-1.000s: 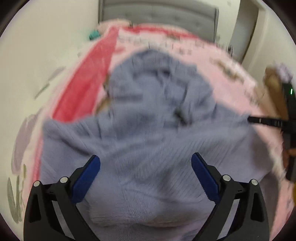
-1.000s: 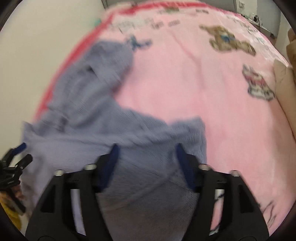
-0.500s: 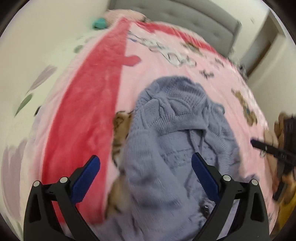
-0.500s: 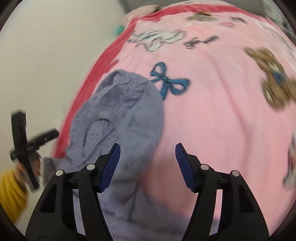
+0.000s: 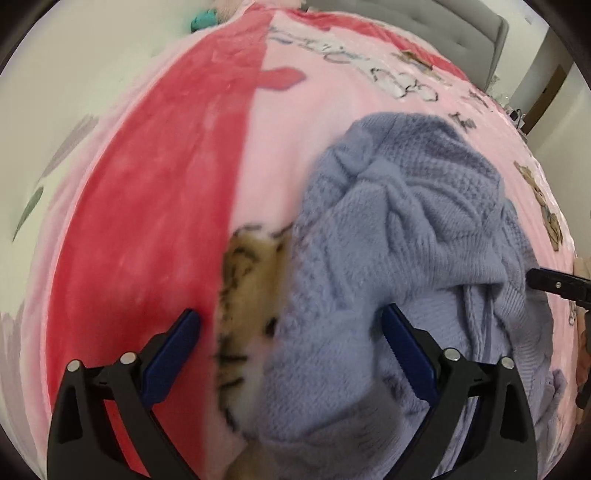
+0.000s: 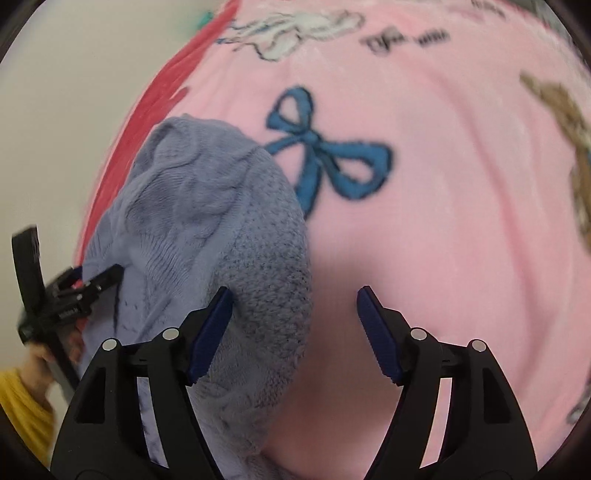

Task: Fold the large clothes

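Observation:
A lavender knit sweater (image 5: pixel 413 236) lies bunched on a pink blanket (image 5: pixel 280 155); it also shows in the right wrist view (image 6: pixel 207 236). My left gripper (image 5: pixel 288 325) is open and empty, hovering over the sweater's left edge. My right gripper (image 6: pixel 295 302) is open and empty over the sweater's right edge and the bare blanket (image 6: pixel 443 221). The right gripper's tip (image 5: pixel 554 284) shows at the right of the left wrist view, and the left gripper (image 6: pixel 77 288) shows at the left of the right wrist view.
The blanket has a red border (image 5: pixel 147 206), a tiger print (image 5: pixel 251 280) beside the sweater and a blue bow print (image 6: pixel 325 151). A grey headboard (image 5: pixel 424 22) stands at the far end. A pale wall (image 5: pixel 74 74) runs along the left.
Both grippers moved forward and lower along the bed, closer to the sweater. The sweater went from spread wide to a bunched pile. Both grippers stayed open.

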Tool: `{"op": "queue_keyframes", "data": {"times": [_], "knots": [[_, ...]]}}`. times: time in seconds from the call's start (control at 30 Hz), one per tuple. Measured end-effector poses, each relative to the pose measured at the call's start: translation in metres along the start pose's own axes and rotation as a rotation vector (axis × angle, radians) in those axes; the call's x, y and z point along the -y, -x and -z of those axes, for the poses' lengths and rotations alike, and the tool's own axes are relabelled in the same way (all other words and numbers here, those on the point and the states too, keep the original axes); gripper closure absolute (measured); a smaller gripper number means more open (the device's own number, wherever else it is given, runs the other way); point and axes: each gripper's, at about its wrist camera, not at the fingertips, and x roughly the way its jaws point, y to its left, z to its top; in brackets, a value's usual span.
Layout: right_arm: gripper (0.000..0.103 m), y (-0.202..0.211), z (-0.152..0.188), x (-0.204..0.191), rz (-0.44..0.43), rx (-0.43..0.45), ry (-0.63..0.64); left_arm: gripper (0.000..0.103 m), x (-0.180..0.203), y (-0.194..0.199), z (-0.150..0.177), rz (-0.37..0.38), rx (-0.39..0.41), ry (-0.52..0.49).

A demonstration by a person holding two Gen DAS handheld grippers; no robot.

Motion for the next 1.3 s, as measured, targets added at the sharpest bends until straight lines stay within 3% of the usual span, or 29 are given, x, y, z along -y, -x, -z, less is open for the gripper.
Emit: {"op": "queue_keyframes", "data": {"times": [0.07,0.17,0.2,0.27,0.37,0.57,0.77,0.83,0.93,1.1,1.13,1.2,1.3], "knots": [[0.044,-0.002,-0.001,0.001,-0.035,0.011,-0.03,0.033,0.004,0.001,-0.003,0.004,0.004,-0.015],[0.076,-0.006,-0.001,0.002,-0.082,-0.007,-0.083,0.054,0.008,0.001,-0.008,0.001,-0.003,-0.032],[0.095,-0.005,-0.001,0.003,-0.104,-0.011,-0.097,0.057,0.007,0.002,-0.01,0.001,-0.013,-0.029],[0.096,0.006,0.0,0.001,-0.138,0.021,-0.113,0.08,0.003,0.006,-0.013,0.03,-0.004,-0.017],[0.096,0.025,0.003,-0.011,-0.171,0.057,-0.077,0.09,0.004,0.024,-0.009,0.067,0.045,-0.043],[0.097,0.082,0.036,-0.04,-0.285,0.119,0.027,0.091,-0.004,0.091,0.023,0.273,0.154,-0.009],[0.097,0.135,0.099,-0.044,-0.403,0.171,0.042,0.091,-0.011,0.16,0.079,0.328,0.234,-0.027],[0.097,0.148,0.129,-0.042,-0.443,0.163,0.041,0.091,-0.006,0.174,0.107,0.324,0.22,-0.064],[0.096,0.156,0.165,-0.044,-0.414,0.139,0.064,0.091,0.008,0.18,0.155,0.284,0.157,-0.136],[0.096,0.154,0.234,-0.029,-0.36,0.115,0.028,0.09,0.046,0.184,0.235,0.115,0.191,-0.369],[0.097,0.152,0.246,-0.025,-0.352,0.11,0.012,0.09,0.047,0.178,0.244,0.094,0.176,-0.382],[0.097,0.141,0.27,-0.016,-0.316,0.078,-0.021,0.089,0.038,0.16,0.254,0.098,0.113,-0.306],[0.097,0.126,0.291,-0.01,-0.331,0.07,-0.094,0.088,0.033,0.152,0.262,0.057,0.167,-0.28]]}}
